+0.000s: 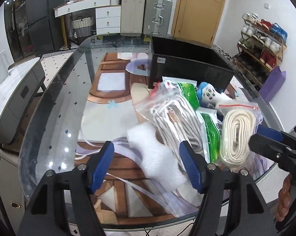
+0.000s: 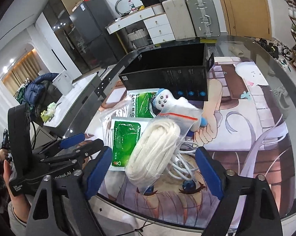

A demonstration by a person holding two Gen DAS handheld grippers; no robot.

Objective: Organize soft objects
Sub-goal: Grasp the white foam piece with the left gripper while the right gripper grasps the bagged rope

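Note:
A pile of soft things lies on the glass table in front of an open black box [image 1: 189, 66] [image 2: 167, 68]. In the left wrist view my left gripper [image 1: 148, 163] is open around a white foam piece [image 1: 155, 155], beside a bag of white cord [image 1: 175, 116]. A bag of cream rope [image 1: 236, 135] [image 2: 155, 153], green packets [image 1: 211, 135] [image 2: 126, 137] and a small white doll with a blue cap [image 1: 209, 94] [image 2: 165, 100] lie to the right. My right gripper [image 2: 154, 171] is open around the rope bag. It also shows at the left wrist view's right edge [image 1: 274, 141].
The glass table [image 1: 55, 106] covers a cartoon-printed mat [image 2: 246, 118]. A white cable [image 2: 183, 169] lies under the rope bag. Suitcases [image 1: 146, 13], a white dresser and a shoe rack [image 1: 260, 45] stand beyond the table. A grey cabinet [image 1: 14, 102] is at the left.

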